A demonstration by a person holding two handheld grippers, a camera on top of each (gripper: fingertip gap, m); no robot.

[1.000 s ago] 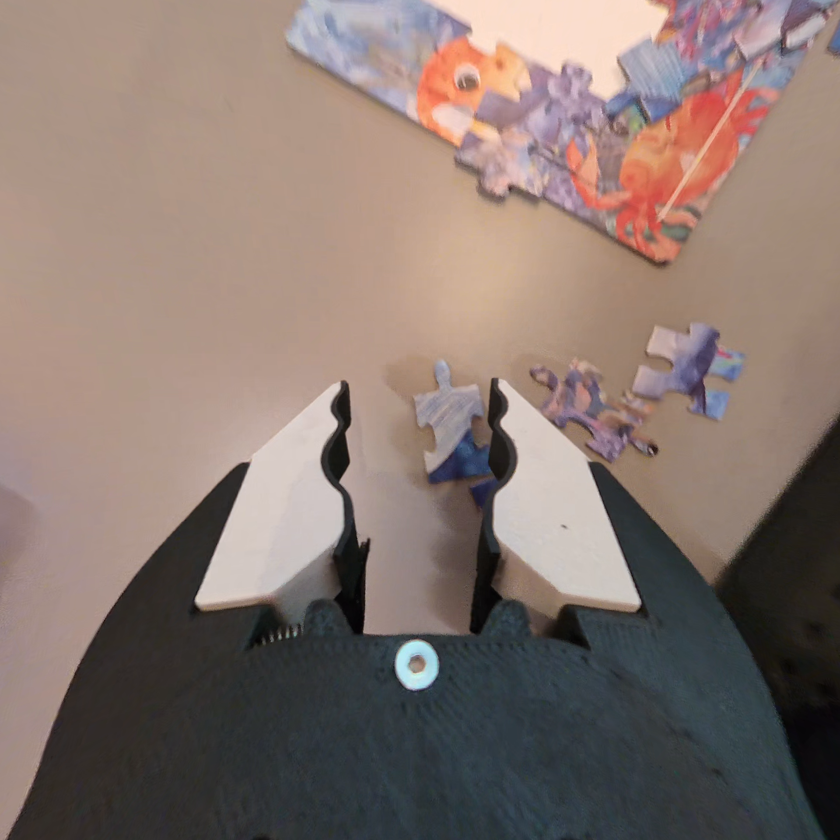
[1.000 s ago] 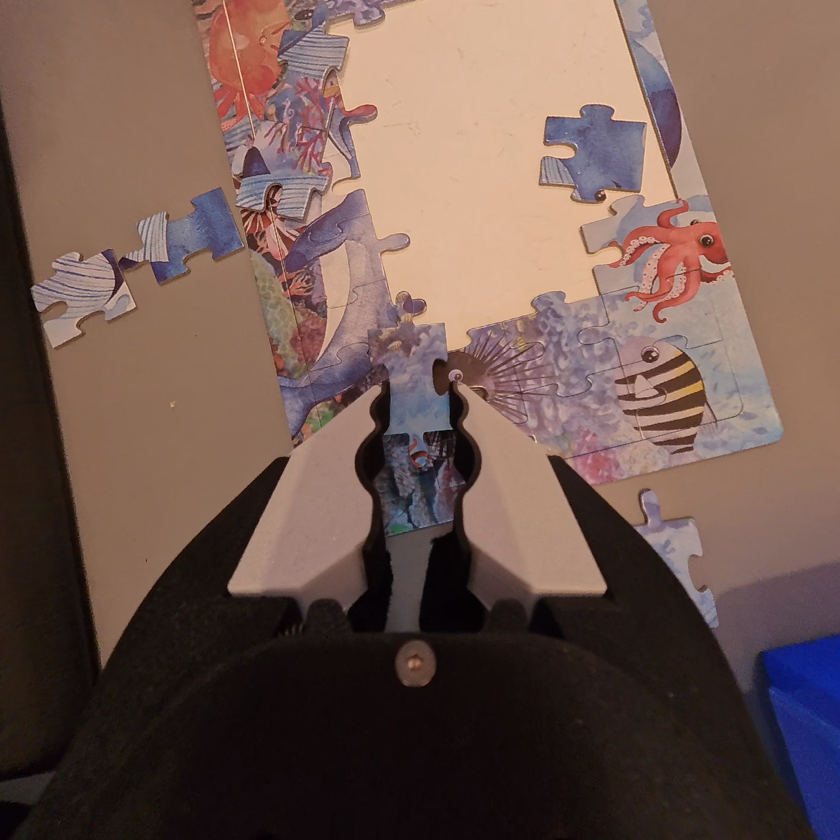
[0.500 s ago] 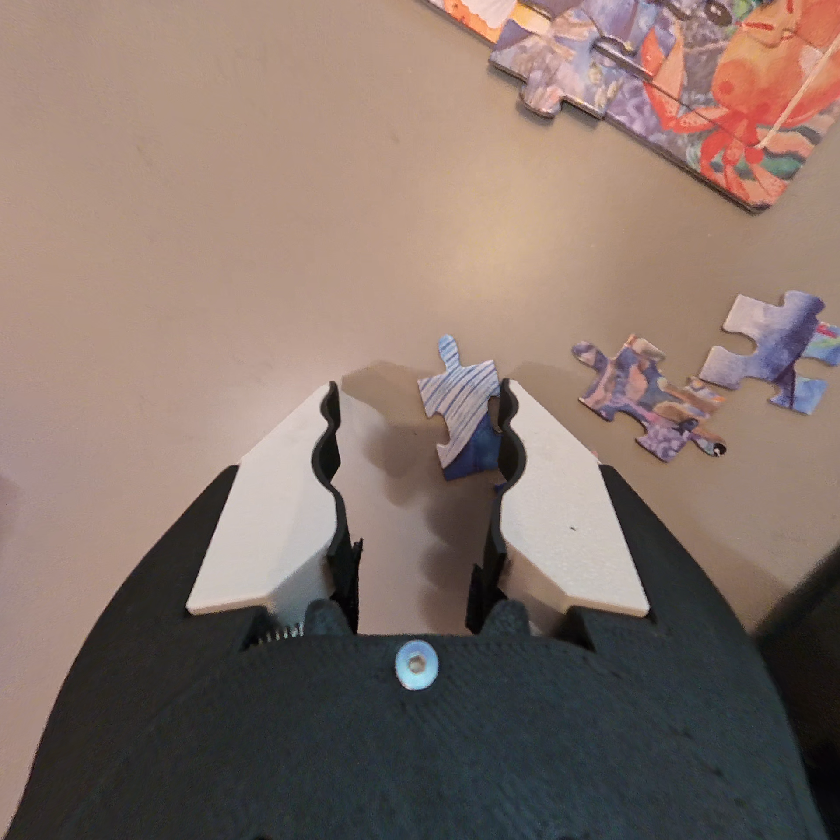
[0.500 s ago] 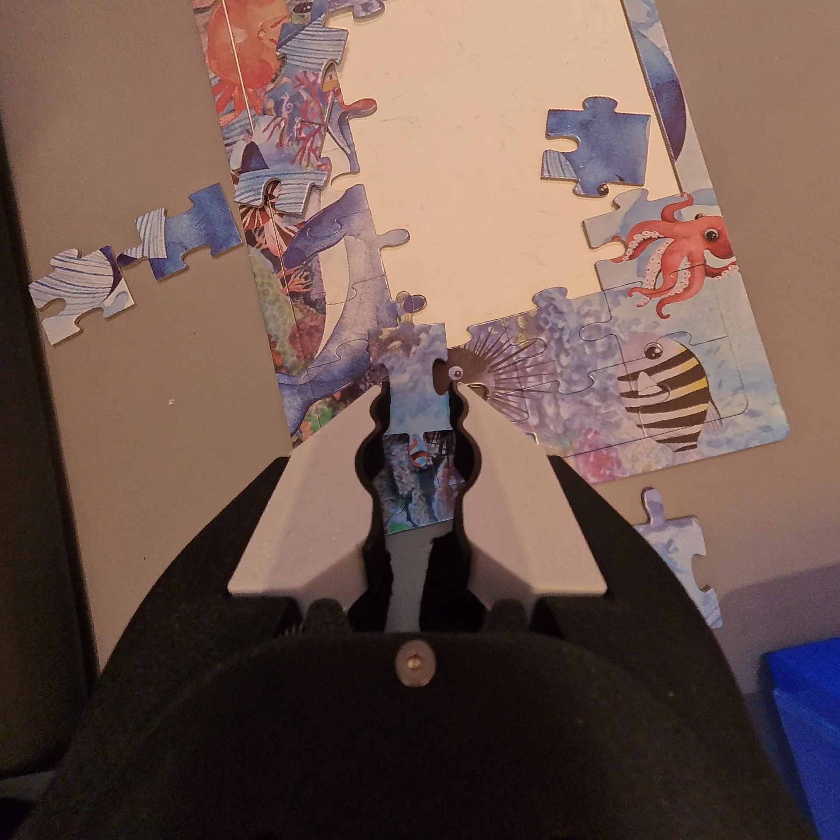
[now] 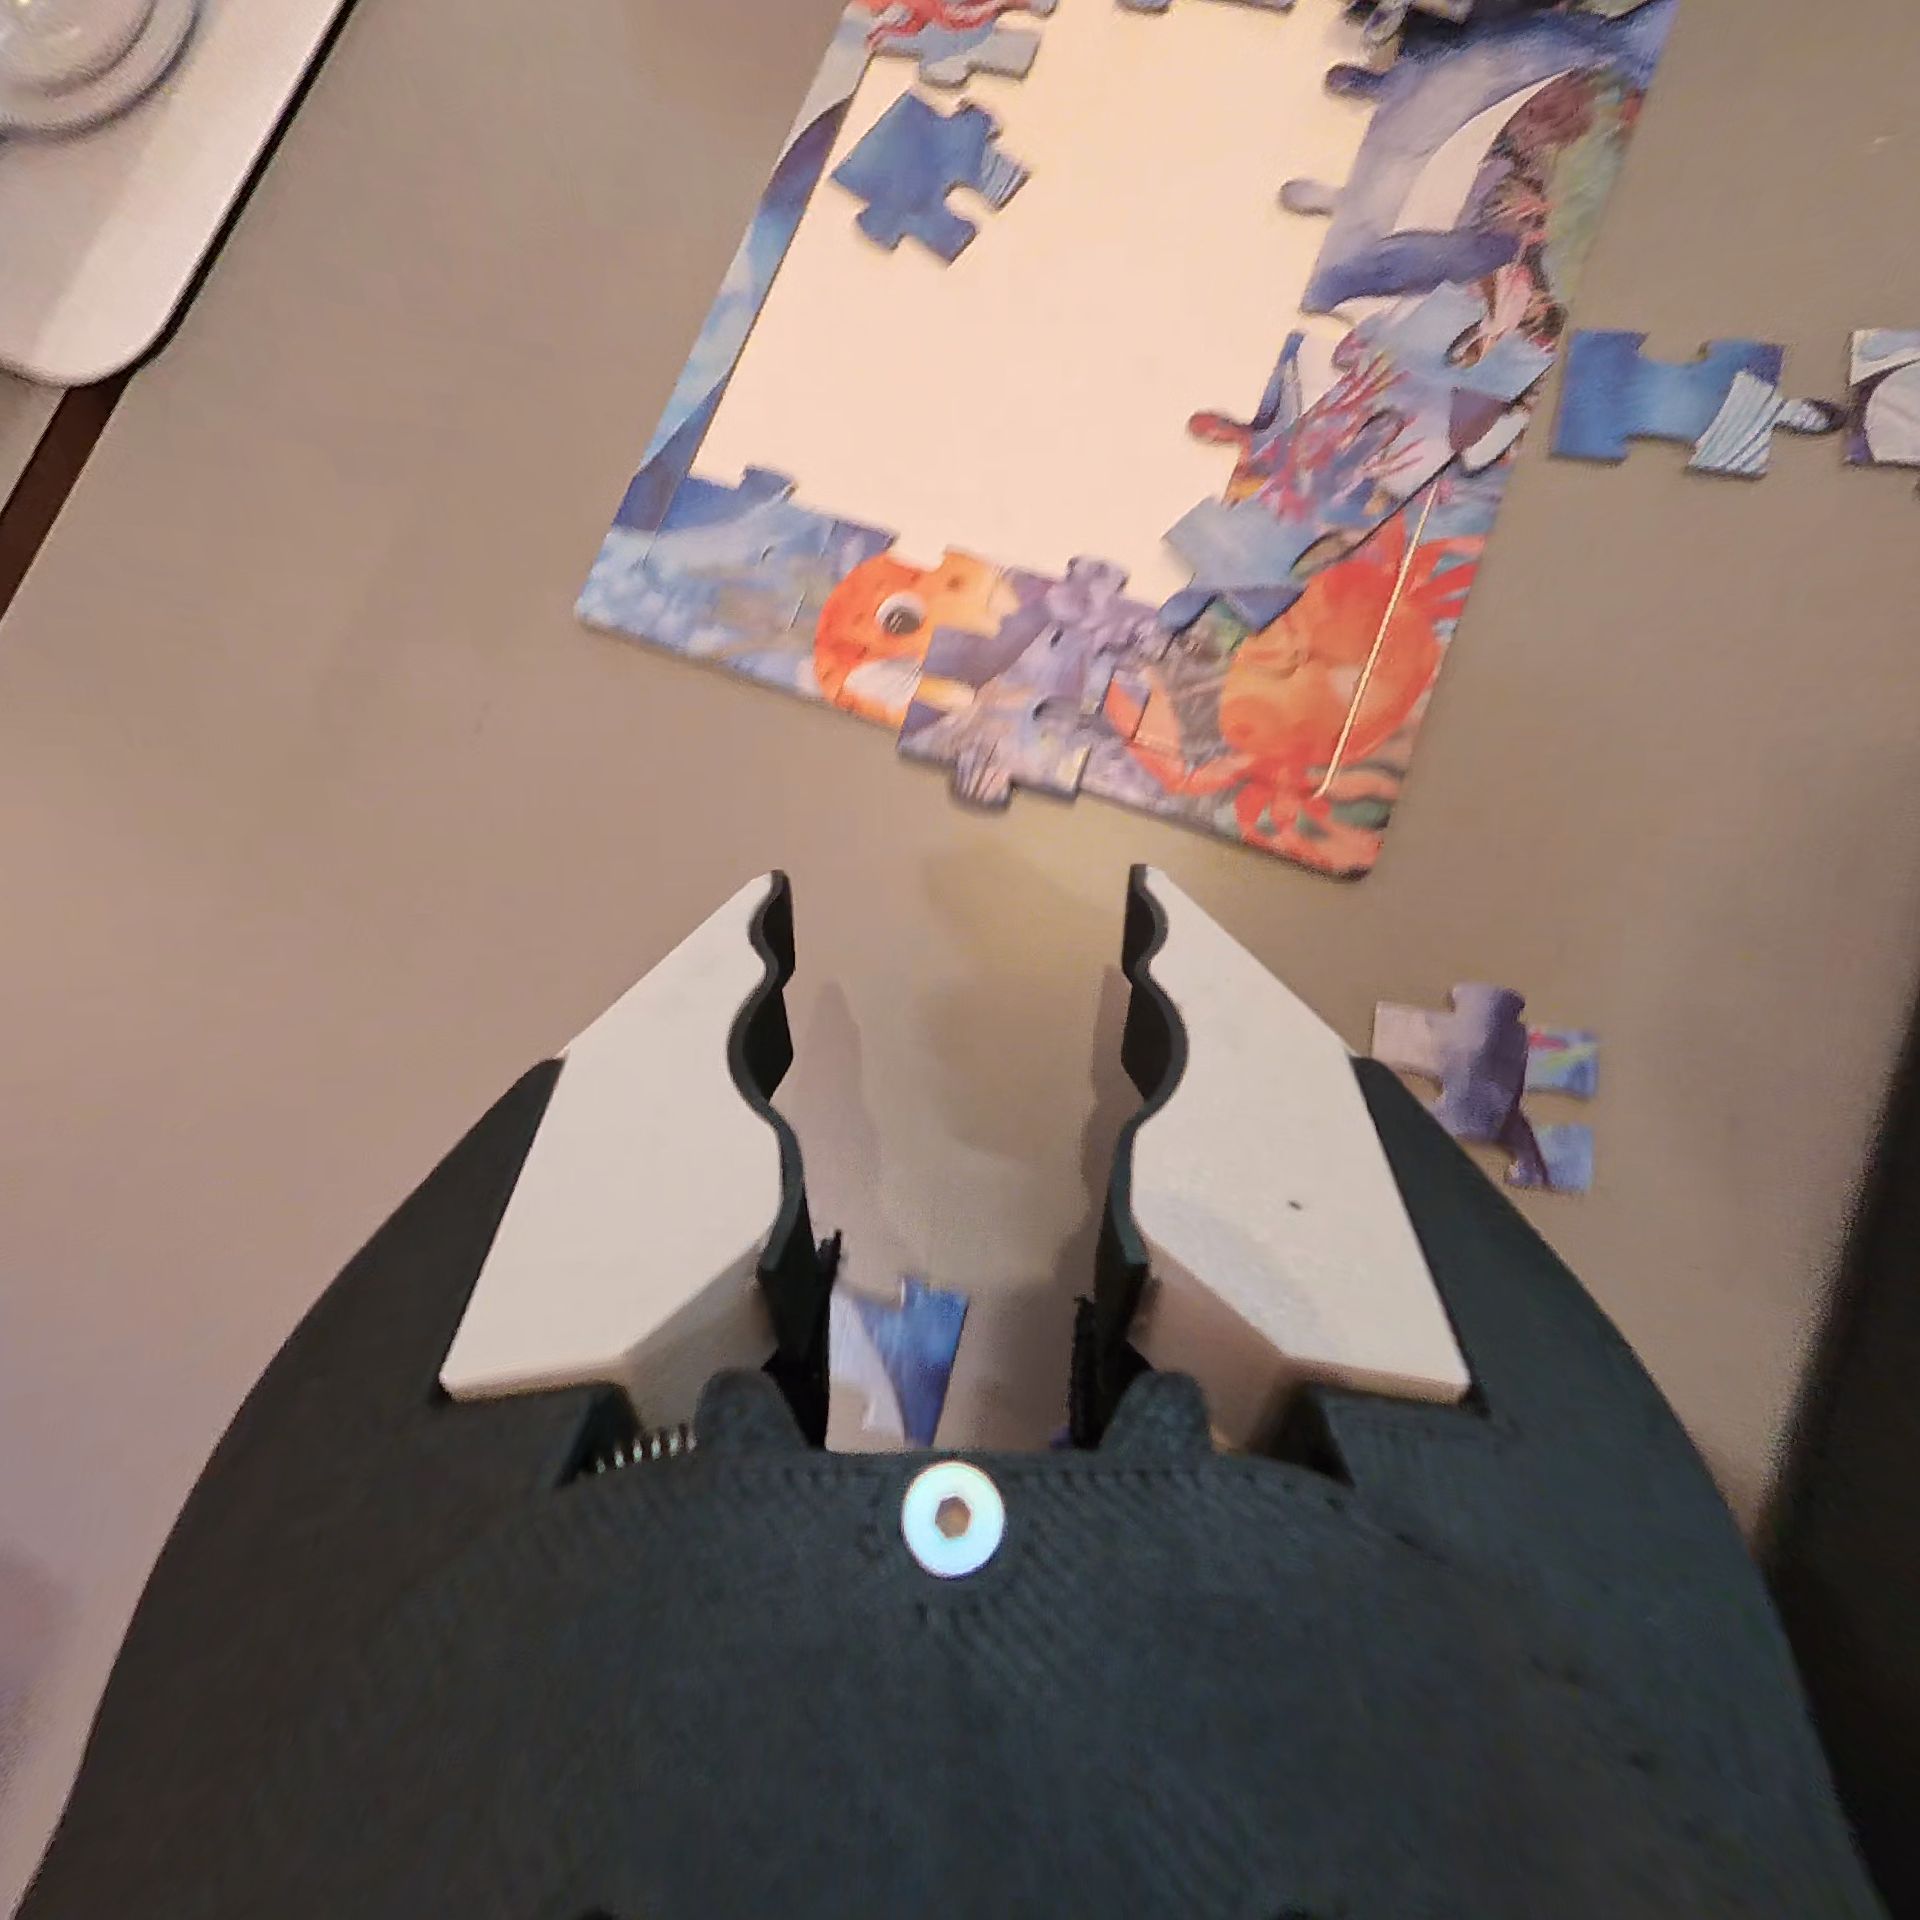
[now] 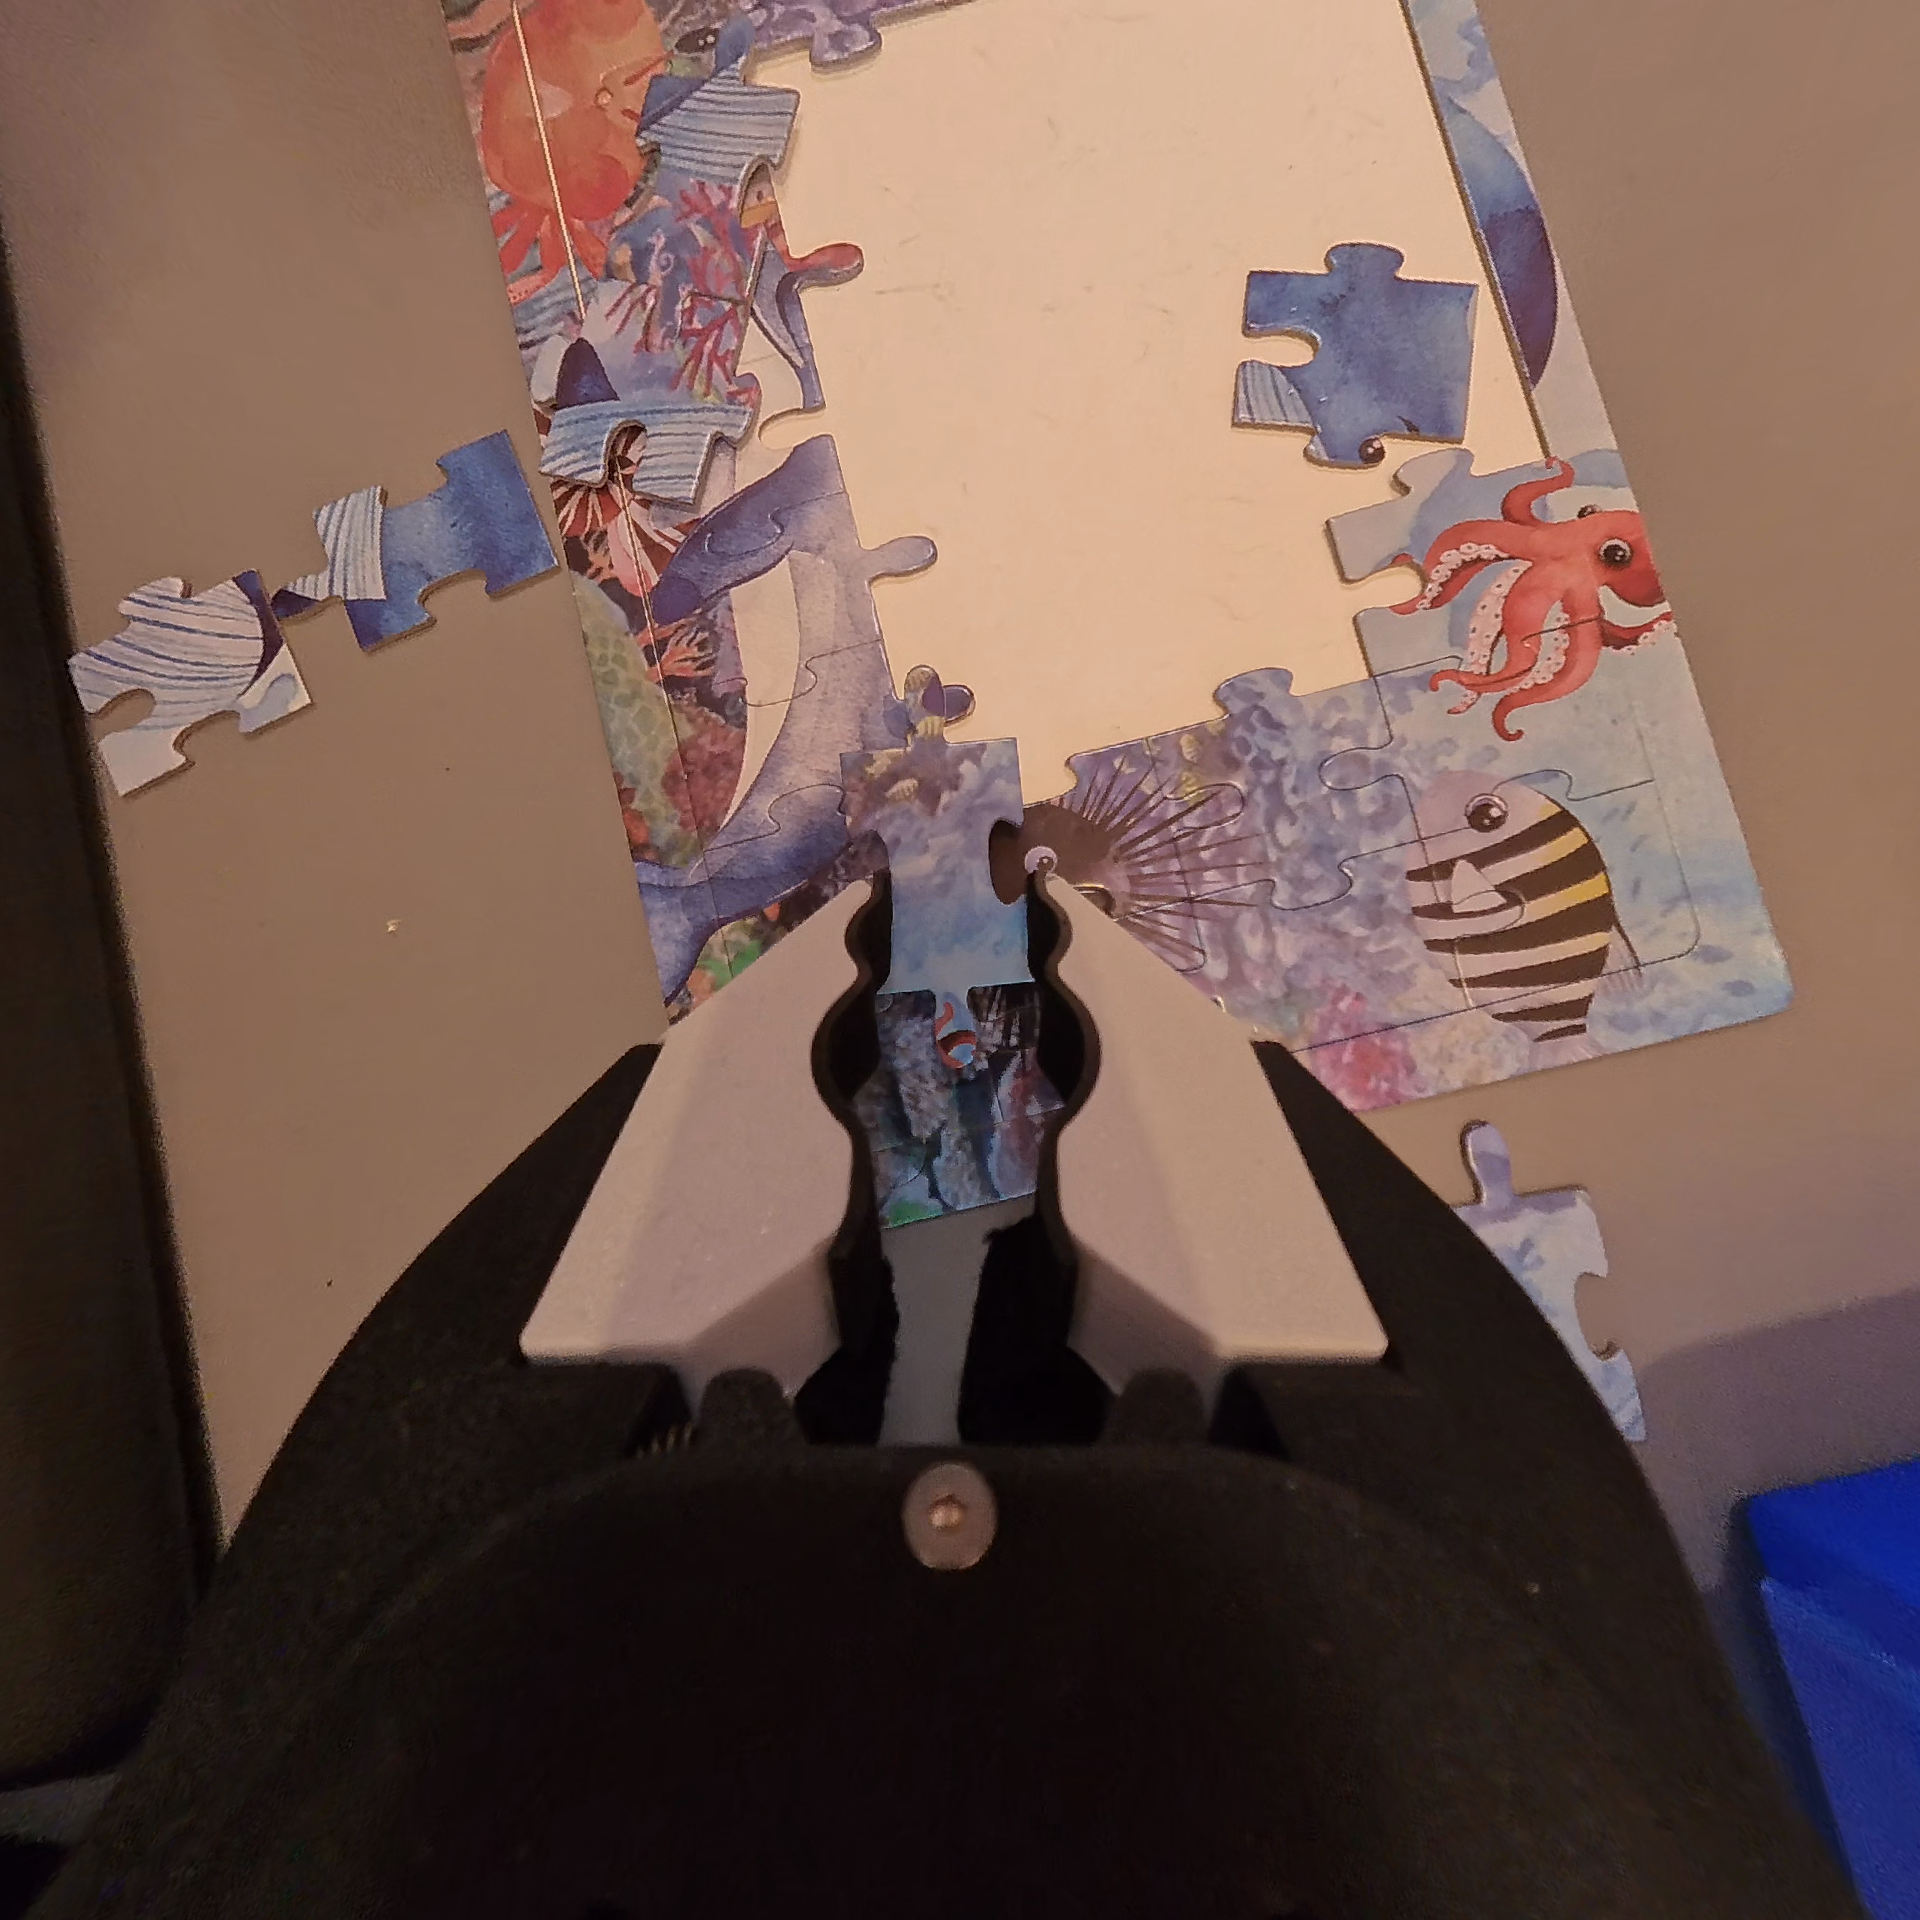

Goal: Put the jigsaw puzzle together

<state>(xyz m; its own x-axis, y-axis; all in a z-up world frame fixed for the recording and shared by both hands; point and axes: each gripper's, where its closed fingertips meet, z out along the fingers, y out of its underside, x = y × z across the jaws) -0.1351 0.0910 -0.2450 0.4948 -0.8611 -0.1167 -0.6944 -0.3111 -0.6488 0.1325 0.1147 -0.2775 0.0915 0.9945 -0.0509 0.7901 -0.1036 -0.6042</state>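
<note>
The puzzle board point(image 5: 1039, 343) has a filled sea-picture border and a bare cream middle. My left gripper point(image 5: 956, 894) is open and empty above the table, just short of the board's near edge. A blue striped piece point(image 5: 899, 1351) lies on the table between its finger bases. My right gripper point(image 6: 954, 883) is shut on a light blue piece point(image 6: 951, 831), held at the board's point(image 6: 1091, 416) lower border beside the sea-urchin piece point(image 6: 1132, 831). A loose blue piece point(image 6: 1361, 353) lies on the bare middle; it also shows in the left wrist view point(image 5: 925, 177).
Loose pieces lie off the board: a blue one point(image 6: 436, 540) and a striped one point(image 6: 187, 675) to its left, a pale one point(image 6: 1538, 1278) below it, a purple one point(image 5: 1486, 1081) by my left gripper. A white tray point(image 5: 104, 208) is far left. A blue box point(image 6: 1839, 1662) is near right. The gap from one gripper's tips to the other's is roughly 30 cm.
My left gripper has lifted and swung from the striped piece toward the board; that piece now lies back between the finger bases. The right gripper has barely moved and still holds its piece.
</note>
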